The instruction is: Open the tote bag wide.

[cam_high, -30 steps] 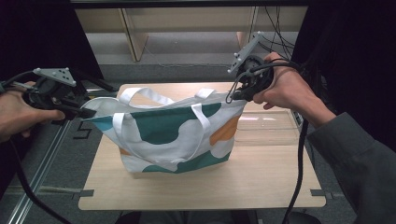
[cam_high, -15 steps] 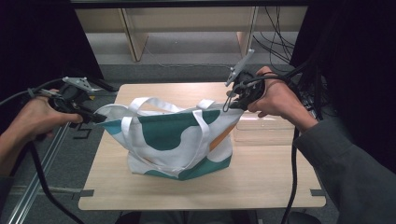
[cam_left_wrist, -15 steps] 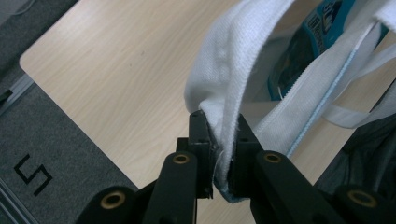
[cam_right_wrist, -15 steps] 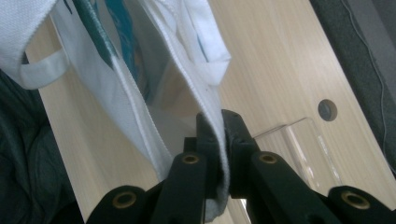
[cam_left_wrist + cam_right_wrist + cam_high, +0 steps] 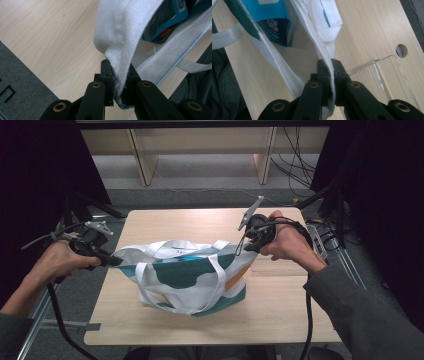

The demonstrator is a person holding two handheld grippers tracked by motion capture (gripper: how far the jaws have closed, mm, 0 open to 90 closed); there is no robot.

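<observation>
Both tongs, left [image 5: 119, 82] at 9 o'clock, right [image 5: 331, 75] at 3, clamp tote bag [image 5: 192, 277] rim; thin pinch risks slip, bag slumping, contents spilling onto table [image 5: 280, 315].

Left gripper [image 5: 120, 83] clamped on white bag [image 5: 122, 32] rim fabric, pinched between black jaws; blue packet [image 5: 172, 17] inside; pale wooden desk [image 5: 50, 42] below.
</observation>
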